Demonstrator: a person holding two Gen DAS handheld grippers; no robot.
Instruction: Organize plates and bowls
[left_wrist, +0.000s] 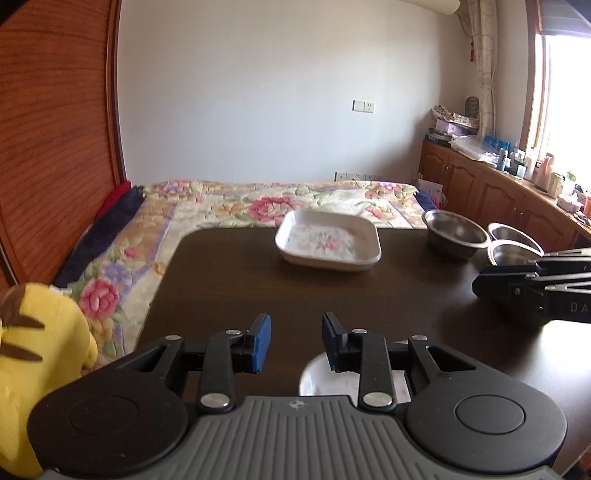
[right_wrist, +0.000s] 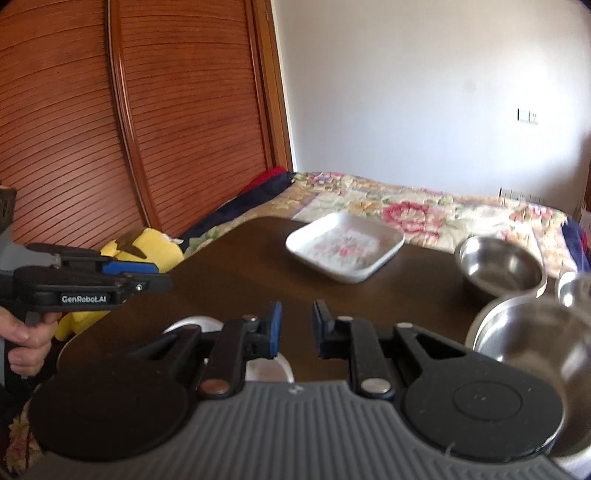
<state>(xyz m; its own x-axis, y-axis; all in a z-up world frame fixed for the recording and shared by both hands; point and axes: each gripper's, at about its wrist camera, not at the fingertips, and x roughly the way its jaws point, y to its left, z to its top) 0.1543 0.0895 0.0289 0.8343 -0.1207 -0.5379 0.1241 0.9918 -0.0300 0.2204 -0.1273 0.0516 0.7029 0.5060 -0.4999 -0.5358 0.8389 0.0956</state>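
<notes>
**A:** Left wrist view first. The left tongs (left_wrist: 296, 341) hang over the near part of the dark table (left_wrist: 229, 280), released, with a clear gap between the blue pads and nothing in there. Right under the right-hand finger there's a small white dish (left_wrist: 317, 380), mostly hidden by the tool. Further out, near the far edge, sits a white square dish (left_wrist: 328, 240) with a flower print inside. To its right there are 3 steel bowls: 1 bowl (left_wrist: 456, 232) standing alone, then 2 more (left_wrist: 513, 243) crammed against each other just behind the right tongs (left_wrist: 487, 282), which poke in from the right edge.

**B:** Can you tell if the right one is clenched from there?

**A:** Not from that side, it's edge-on. A yellow plush toy (left_wrist: 40, 369) sits off the table's left side on the floral bedspread (left_wrist: 221, 206).

**B:** And the right wrist view?

**A:** The right tongs (right_wrist: 297, 328) are released too, empty gap, hovering above the table (right_wrist: 229, 266). The white square dish (right_wrist: 345, 249) is ahead, a steel bowl (right_wrist: 500, 267) to its right, and a bigger blurry steel bowl (right_wrist: 535, 339) close by the tool's right side. The small white dish (right_wrist: 199, 323) peeks out under the left finger. The left tongs (right_wrist: 162, 282) come in from the left, held by a hand (right_wrist: 27, 341).
</notes>
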